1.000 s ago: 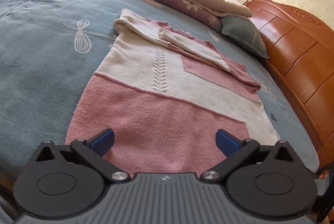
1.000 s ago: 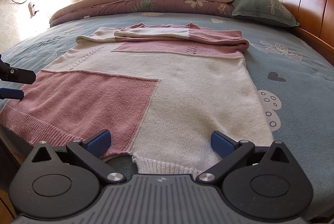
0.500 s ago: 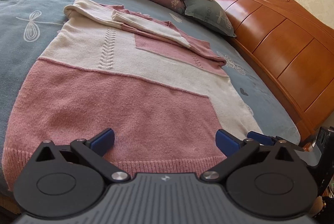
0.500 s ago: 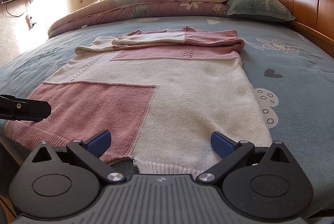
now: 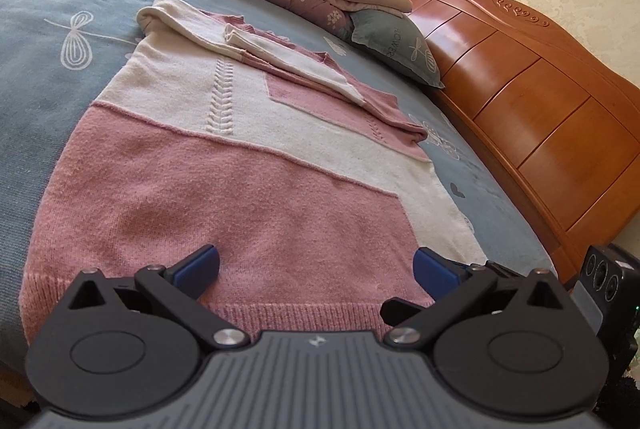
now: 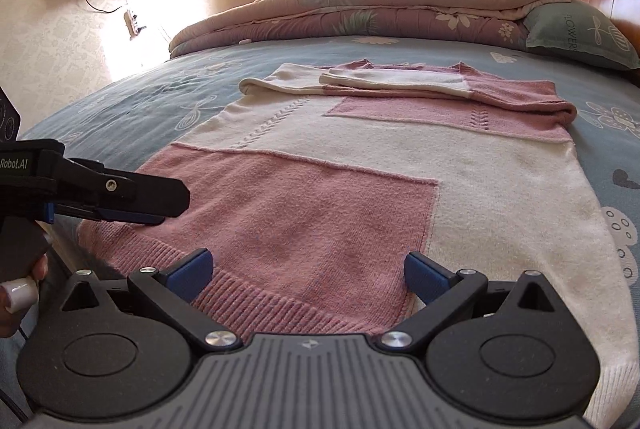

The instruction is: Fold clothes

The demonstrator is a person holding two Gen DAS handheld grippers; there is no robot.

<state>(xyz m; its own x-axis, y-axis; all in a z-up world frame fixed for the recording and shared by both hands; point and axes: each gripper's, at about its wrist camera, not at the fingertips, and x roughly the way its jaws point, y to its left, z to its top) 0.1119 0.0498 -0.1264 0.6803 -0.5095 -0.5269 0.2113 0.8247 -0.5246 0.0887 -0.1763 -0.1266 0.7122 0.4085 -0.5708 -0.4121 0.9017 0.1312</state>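
Sweater (image 5: 224, 197): lay flat on the bed (image 5: 36, 77) ahead of both grippers, sleeves already folded across the far end; pink ribbed hem (image 6: 256, 293) nearest, at the bed's edge.
Left gripper (image 5: 316, 271): fingers spread wide, nothing between them; hung just above the pink hem, the band running straight across beneath the fingertips.
Right gripper (image 6: 308, 269): likewise spread and empty; hem directly under the fingertips, cream panel off to its right.
Change: over the last second both grippers had moved closer to the hem; the left had swung from the sweater's side to face it squarely; the right had slid leftward, so the left gripper now showed large at its left, low over the hem corner.
Meaning: judged as lining up for a two-point pinch on the hem, ahead of carrying it toward the folded sleeves; no cloth gripped yet.
Risk: thick knit might slip or bunch if only the top layer got caught.
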